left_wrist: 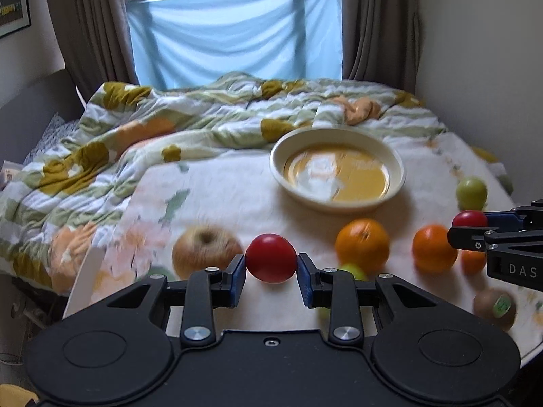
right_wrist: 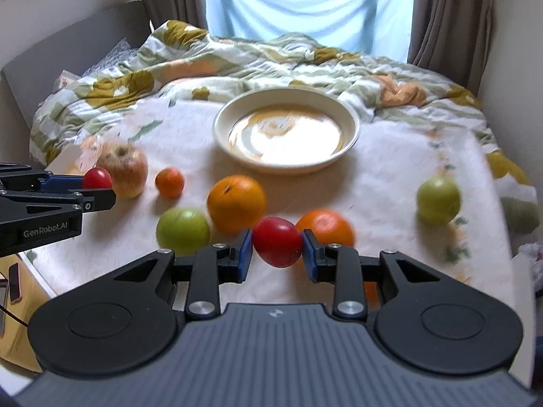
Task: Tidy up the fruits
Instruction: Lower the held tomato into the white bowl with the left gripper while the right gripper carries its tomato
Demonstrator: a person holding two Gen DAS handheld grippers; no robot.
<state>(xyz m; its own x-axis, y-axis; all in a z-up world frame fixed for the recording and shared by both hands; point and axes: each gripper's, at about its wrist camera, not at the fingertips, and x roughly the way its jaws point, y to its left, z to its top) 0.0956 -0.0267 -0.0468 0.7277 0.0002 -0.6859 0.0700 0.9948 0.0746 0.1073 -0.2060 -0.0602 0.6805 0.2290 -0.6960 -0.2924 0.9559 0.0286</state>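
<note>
In the left wrist view my left gripper (left_wrist: 270,262) is shut on a red tomato (left_wrist: 270,252), held above the cloth. My right gripper (right_wrist: 277,249) is shut on a second red tomato (right_wrist: 275,242). Each gripper shows in the other's view with its tomato: the right gripper (left_wrist: 466,229) at the right edge, the left gripper (right_wrist: 98,190) at the left edge. A cream bowl (left_wrist: 339,205) (right_wrist: 288,168) with a yellow inside stands beyond both, nothing in it. On the cloth lie an apple (left_wrist: 205,254) (right_wrist: 125,169), oranges (left_wrist: 362,246) (right_wrist: 236,203) and green fruits (right_wrist: 182,230).
More fruit lies about: an orange (left_wrist: 434,252), a small mandarin (right_wrist: 169,183), a green fruit (left_wrist: 471,193) (right_wrist: 438,200) and a kiwi (left_wrist: 495,307). A rumpled flowered quilt (left_wrist: 135,125) covers the bed behind. Curtains and a window stand at the back.
</note>
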